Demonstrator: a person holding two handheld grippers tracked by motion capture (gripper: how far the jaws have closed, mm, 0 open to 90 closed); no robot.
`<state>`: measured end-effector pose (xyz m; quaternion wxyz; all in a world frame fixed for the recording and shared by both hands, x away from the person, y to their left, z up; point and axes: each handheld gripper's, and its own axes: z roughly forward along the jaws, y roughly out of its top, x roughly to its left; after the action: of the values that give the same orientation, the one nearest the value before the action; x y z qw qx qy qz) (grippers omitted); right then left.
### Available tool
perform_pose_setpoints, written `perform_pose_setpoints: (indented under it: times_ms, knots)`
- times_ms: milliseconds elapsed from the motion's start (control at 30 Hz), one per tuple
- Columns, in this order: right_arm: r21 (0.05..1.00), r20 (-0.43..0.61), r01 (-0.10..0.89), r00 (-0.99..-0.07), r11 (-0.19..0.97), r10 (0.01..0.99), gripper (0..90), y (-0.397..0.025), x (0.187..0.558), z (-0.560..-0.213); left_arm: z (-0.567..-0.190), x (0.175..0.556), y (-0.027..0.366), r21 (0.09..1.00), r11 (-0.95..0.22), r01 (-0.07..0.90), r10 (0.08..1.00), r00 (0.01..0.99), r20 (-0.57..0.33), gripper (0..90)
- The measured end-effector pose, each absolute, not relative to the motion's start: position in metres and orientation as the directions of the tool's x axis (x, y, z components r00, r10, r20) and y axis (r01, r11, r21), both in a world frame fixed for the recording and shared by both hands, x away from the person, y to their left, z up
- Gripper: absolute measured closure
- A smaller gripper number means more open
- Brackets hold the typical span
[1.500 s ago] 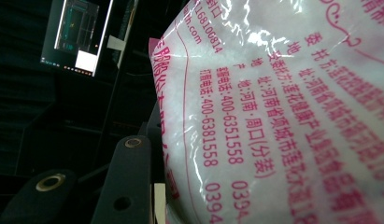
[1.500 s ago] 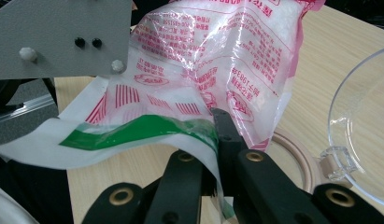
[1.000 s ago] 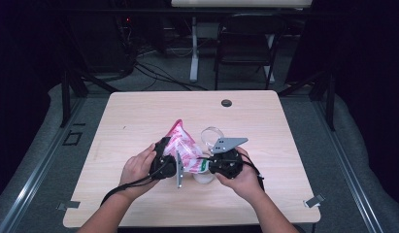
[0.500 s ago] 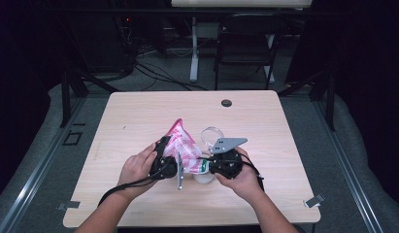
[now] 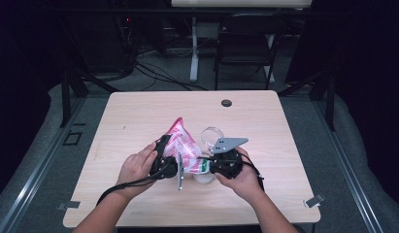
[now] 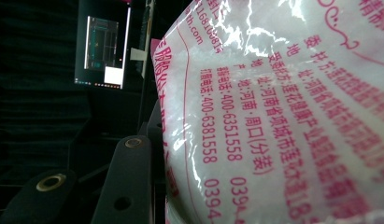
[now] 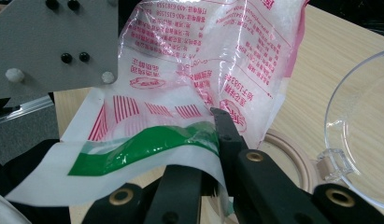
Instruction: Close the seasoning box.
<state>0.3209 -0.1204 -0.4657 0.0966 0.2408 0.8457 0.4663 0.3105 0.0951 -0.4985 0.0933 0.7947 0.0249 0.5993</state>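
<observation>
Right gripper (image 7: 213, 154) pinches the plastic bag (image 7: 203, 60) by its green edge; left gripper (image 5: 163, 162) clamps its body, steadying it for opening.

Table lit, surroundings dark; bag (image 6: 283, 112) glares (close-up blurred).

The plastic bag (image 6: 283, 116) bears pink Chinese print, the number 400-6351558, and "1983" in the right gripper view.

clear crinkled plastic bag with pink print, white granules inside (image 6: 283, 116), pressed against the right black jaw of the left hand-held gripper (image 6: 87, 191); dark room behind, lit screen (image 6: 104, 51) upper left.
</observation>
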Motion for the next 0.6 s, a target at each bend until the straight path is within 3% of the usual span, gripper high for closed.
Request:
perform_pose_setpoints:
  times_ms: [600]
  knots:
    - [0.839,0.065,0.319,-0.863,0.441,0.5,90.0,-0.121,0.3213,-0.4657,-0.4936,0.3097,0.0935,0.136,-0.987,-0.082,0.112,0.253,0.961,61.6]
